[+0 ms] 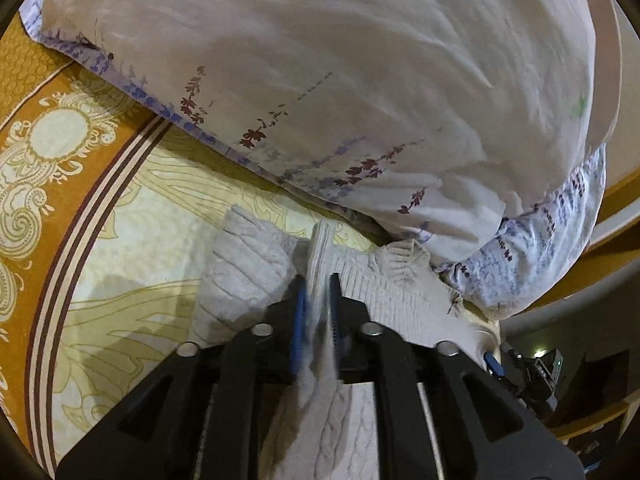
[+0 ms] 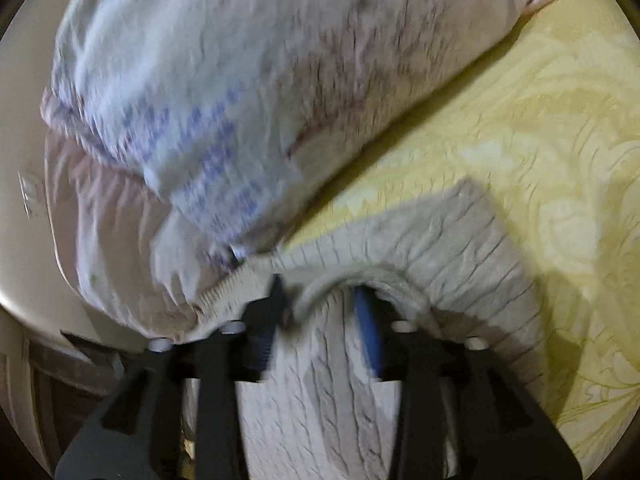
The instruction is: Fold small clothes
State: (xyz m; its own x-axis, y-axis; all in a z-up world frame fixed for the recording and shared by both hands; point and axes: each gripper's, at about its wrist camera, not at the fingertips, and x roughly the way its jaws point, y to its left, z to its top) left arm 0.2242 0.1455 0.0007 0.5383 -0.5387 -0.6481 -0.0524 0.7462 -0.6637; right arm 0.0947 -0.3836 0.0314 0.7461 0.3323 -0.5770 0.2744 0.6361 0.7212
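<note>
Two grippers are laid into one knit sweater [image 1: 248, 268] beside the pillow [image 1: 320, 80].

A fold is judged to be just set down on the bedspread [image 1: 132, 240]: the pale cable-knit sweater is spread flat at the pillow's near edge, its ribbed hem touching the pillow corner. A ridge of knit is seen between the narrowly parted fingers of the left gripper [image 1: 319, 300]; whether it is pinched cannot be told. The fingers of the right gripper [image 2: 320, 300] are set well apart, with a bunched fold [image 2: 344, 276] lying loose between them, unclamped. Next, both grippers would need to be drawn clear without dragging the cloth, and a fresh edge taken away from the pillow.
</note>
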